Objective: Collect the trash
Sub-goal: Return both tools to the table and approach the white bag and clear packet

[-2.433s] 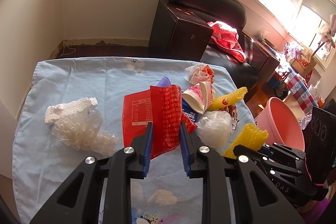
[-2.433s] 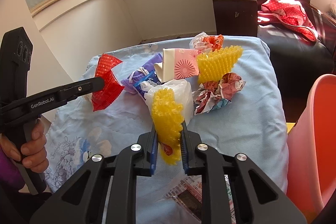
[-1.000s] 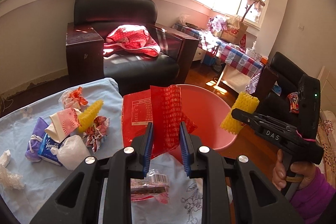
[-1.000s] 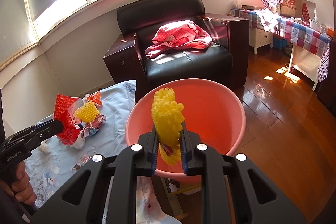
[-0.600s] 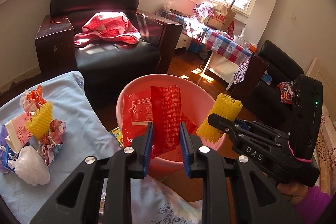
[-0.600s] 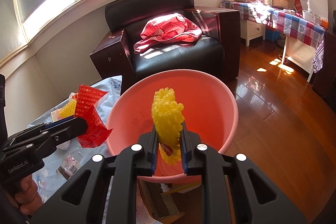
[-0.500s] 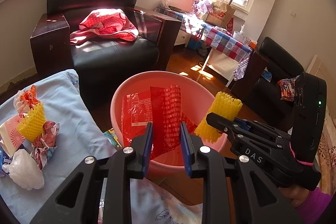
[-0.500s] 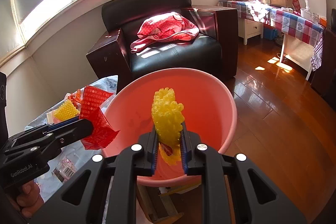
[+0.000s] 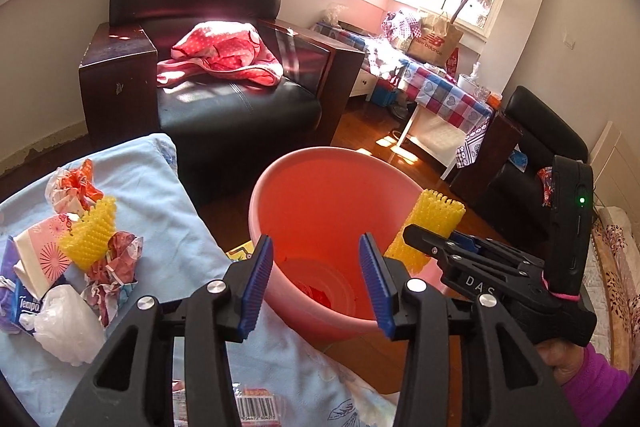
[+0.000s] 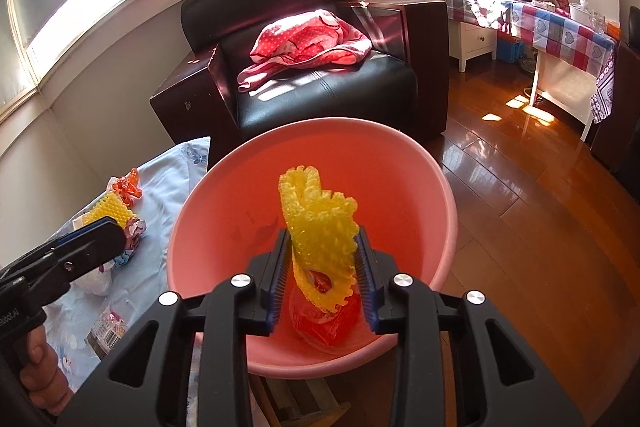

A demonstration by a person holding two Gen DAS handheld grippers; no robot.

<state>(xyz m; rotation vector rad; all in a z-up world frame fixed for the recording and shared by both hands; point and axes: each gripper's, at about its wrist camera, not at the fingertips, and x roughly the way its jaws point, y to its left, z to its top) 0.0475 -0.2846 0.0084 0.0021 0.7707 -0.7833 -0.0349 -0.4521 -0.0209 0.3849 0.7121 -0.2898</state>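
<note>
Right wrist view, your right gripper (image 10: 322, 281) jaws opening, yellow foam fruit net (image 10: 318, 233) between them above red wrapper (image 10: 324, 323) in pink basin (image 10: 436, 187), your left gripper (image 9: 316, 281) jaws opening, empty, black armchair (image 10: 320, 83) beyond.

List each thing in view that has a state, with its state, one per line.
left gripper: jaws opening, nothing between them
right gripper: jaws opening, yellow foam net between them
pink basin: upright, red wrapper lying at its bottom
crumpled paper: on the blue cloth
</note>
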